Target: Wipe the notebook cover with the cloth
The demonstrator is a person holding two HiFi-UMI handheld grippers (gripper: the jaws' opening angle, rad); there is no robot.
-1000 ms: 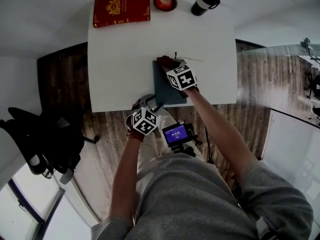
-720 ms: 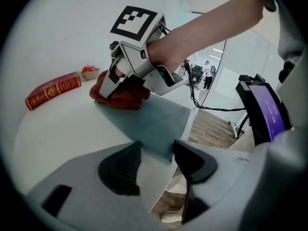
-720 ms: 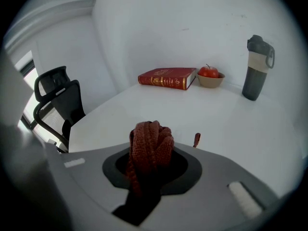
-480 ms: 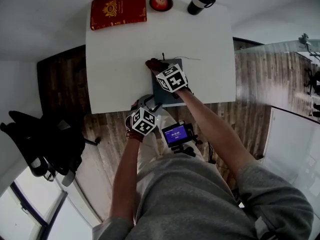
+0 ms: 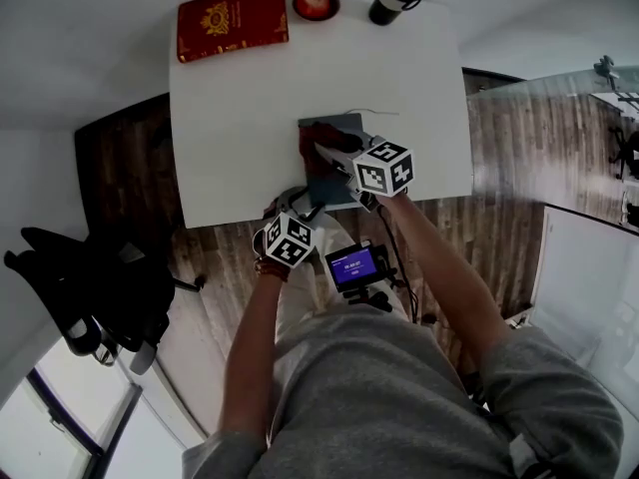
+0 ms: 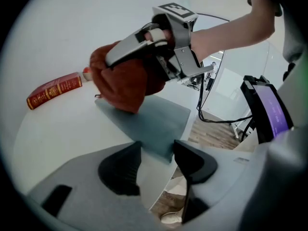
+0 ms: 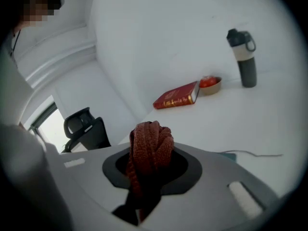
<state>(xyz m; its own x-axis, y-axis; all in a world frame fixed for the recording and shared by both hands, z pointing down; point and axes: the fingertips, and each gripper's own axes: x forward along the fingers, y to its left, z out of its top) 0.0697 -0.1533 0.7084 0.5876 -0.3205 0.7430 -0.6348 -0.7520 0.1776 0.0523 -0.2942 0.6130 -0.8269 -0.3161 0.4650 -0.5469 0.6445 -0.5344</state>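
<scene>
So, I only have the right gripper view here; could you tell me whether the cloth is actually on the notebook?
Observer: Yes. The left gripper view shows the cloth resting on the notebook, along its left side.
Operator: Thank you. Is the left gripper holding anything?
Observer: No. The left gripper has its fingers apart, with only the notebook's near corner lying just ahead of them.
Operator: And where does the notebook lie on the table?
Observer: The head view shows it at the table's near edge, about midway along it.
</scene>
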